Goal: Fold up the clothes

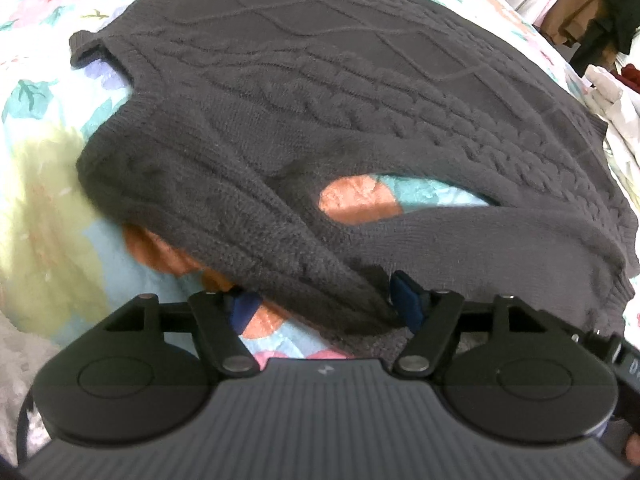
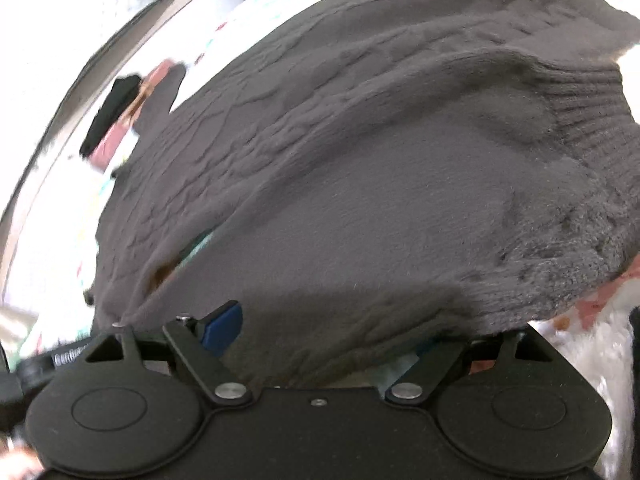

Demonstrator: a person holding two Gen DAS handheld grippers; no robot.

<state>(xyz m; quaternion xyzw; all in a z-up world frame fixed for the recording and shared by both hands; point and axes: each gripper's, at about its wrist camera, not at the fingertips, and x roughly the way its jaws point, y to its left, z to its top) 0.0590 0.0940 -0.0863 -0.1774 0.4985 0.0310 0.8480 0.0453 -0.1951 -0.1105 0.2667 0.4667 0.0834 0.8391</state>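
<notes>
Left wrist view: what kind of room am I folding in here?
Most likely a bedroom. The dark cable-knit sweater lies on a floral bedspread, and clothes hang or are piled at the far right.

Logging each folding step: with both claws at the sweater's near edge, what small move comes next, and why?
Probably close the left claw fully on the sleeve: knit sits between its pads, with a gap on one side. The right claw is wider.

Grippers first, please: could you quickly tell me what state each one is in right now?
Left gripper: open, a fold of the dark grey sweater between its fingers.
Right gripper: open wide, sweater fabric lying between its fingers, not clamped.
</notes>
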